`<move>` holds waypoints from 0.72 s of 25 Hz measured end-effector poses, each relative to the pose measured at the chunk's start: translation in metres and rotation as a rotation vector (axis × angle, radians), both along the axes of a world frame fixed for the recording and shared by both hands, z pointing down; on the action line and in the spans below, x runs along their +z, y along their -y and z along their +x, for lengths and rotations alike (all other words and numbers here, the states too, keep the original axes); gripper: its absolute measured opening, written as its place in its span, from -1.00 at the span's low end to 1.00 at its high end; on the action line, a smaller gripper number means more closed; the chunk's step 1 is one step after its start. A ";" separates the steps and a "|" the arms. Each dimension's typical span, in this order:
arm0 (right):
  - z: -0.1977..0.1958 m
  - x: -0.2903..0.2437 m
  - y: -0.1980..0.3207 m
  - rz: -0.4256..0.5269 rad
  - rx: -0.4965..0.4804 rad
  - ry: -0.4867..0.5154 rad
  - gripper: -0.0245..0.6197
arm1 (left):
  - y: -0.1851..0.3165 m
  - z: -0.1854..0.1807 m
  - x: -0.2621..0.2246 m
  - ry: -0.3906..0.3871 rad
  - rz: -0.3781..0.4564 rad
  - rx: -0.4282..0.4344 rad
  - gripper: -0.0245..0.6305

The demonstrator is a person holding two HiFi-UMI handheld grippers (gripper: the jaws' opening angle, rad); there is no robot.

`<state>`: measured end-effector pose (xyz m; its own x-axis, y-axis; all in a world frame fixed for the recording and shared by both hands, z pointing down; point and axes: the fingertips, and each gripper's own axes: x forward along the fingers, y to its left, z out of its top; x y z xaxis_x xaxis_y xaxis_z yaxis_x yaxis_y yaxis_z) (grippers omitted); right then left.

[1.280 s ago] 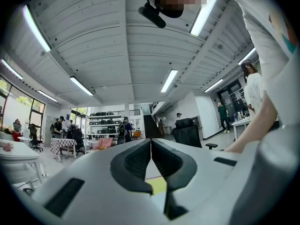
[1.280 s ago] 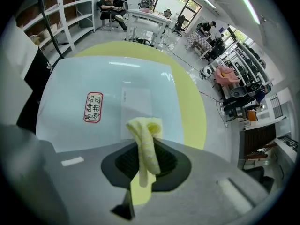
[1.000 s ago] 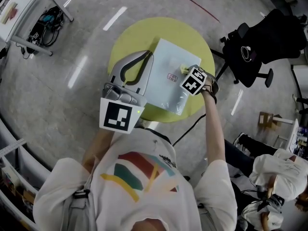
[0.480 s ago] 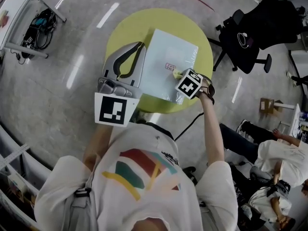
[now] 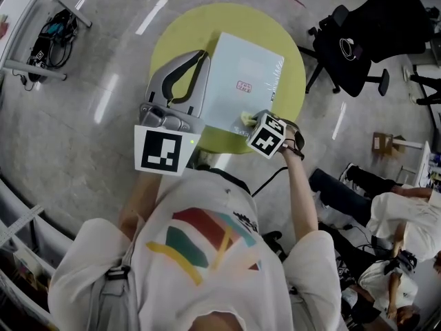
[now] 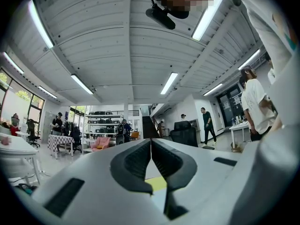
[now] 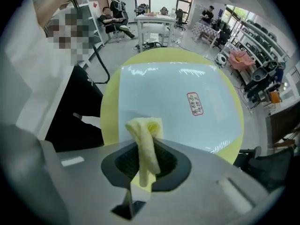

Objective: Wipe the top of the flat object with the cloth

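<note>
While the right gripper (image 7: 146, 143) pinches a small yellow cloth (image 7: 149, 125) over the round yellow-green table's (image 5: 227, 23) near side, pale blue flat rectangular panel (image 5: 241, 81) lying mid-table, left gripper (image 6: 151, 146) over the table's left side, jaws pressed together, empty.

The person wears a white T-shirt (image 5: 207, 267) with short sleeves. Its front has red, blue-green and yellow stripes. A grey strap (image 5: 110, 292) with a dark buckle goes over the left shoulder. The left gripper (image 5: 204, 54) is shiny grey with black pads. Its big cube (image 5: 164, 152) is white with a black square pattern, and a tiny green light (image 5: 191, 141) glows beside it. The right gripper (image 5: 248, 121) has a small cube (image 5: 267, 135) in black and white. A black band (image 5: 293, 140) goes round that wrist. A black cable (image 5: 269, 178) hangs below it.
</note>
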<state>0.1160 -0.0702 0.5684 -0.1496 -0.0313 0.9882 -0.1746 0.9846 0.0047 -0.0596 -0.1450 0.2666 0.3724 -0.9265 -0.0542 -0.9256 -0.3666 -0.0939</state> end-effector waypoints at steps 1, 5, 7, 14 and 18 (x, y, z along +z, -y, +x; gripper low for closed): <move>0.000 0.000 -0.005 -0.002 -0.005 -0.004 -0.84 | 0.000 0.000 0.000 0.000 0.001 0.001 -0.87; -0.002 0.000 -0.024 -0.017 0.005 0.004 -0.84 | 0.002 0.001 -0.001 -0.007 0.000 0.005 -0.87; -0.003 0.000 -0.033 -0.022 0.013 0.010 -0.84 | 0.002 0.001 -0.001 -0.010 0.003 0.007 -0.87; 0.000 0.001 -0.052 -0.037 0.034 -0.001 -0.84 | 0.004 0.002 -0.002 -0.019 0.012 0.009 -0.87; 0.001 -0.001 -0.053 -0.043 0.001 -0.012 -0.84 | 0.004 0.001 -0.002 -0.024 0.010 0.004 -0.87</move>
<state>0.1169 -0.0168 0.5671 -0.1382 0.0110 0.9903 -0.1758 0.9838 -0.0354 -0.0585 -0.1488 0.2649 0.3746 -0.9244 -0.0723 -0.9262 -0.3694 -0.0756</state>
